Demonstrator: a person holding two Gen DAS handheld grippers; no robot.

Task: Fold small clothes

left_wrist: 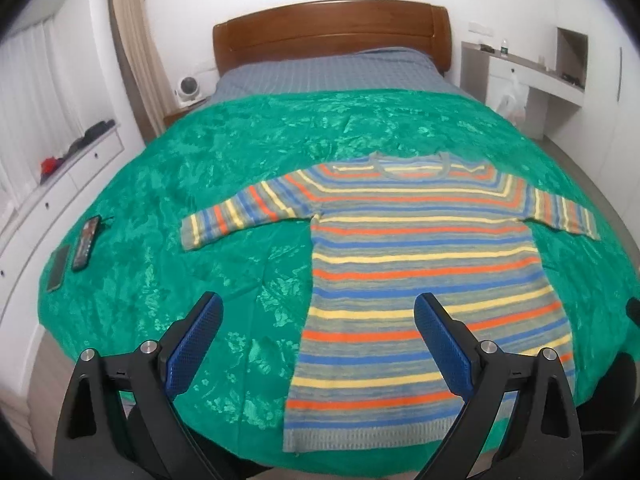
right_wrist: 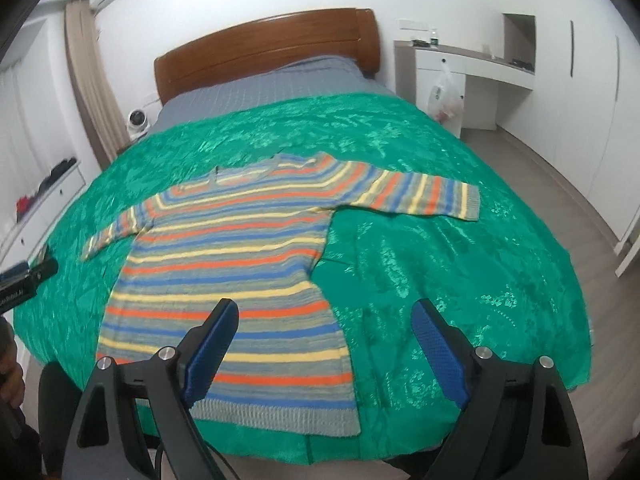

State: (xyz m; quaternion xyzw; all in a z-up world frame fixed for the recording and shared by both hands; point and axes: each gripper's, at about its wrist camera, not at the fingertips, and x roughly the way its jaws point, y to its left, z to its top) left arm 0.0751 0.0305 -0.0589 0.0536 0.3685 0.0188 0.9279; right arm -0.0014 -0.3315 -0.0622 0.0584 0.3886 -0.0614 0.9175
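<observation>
1. Lying flat on the green cover (left_wrist: 168, 200), the striped sweater (left_wrist: 416, 256) has both sleeves spread out.
2. It looks soft, floppy and light; a sleeve cuff (left_wrist: 192, 232) seems a good place to pinch.
3. Left gripper (left_wrist: 318, 322) and right gripper (right_wrist: 325, 326) hang above it, jaws wide, holding nothing.

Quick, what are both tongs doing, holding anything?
Left tongs: open, holding nothing, above the sweater.
Right tongs: open, holding nothing.
</observation>
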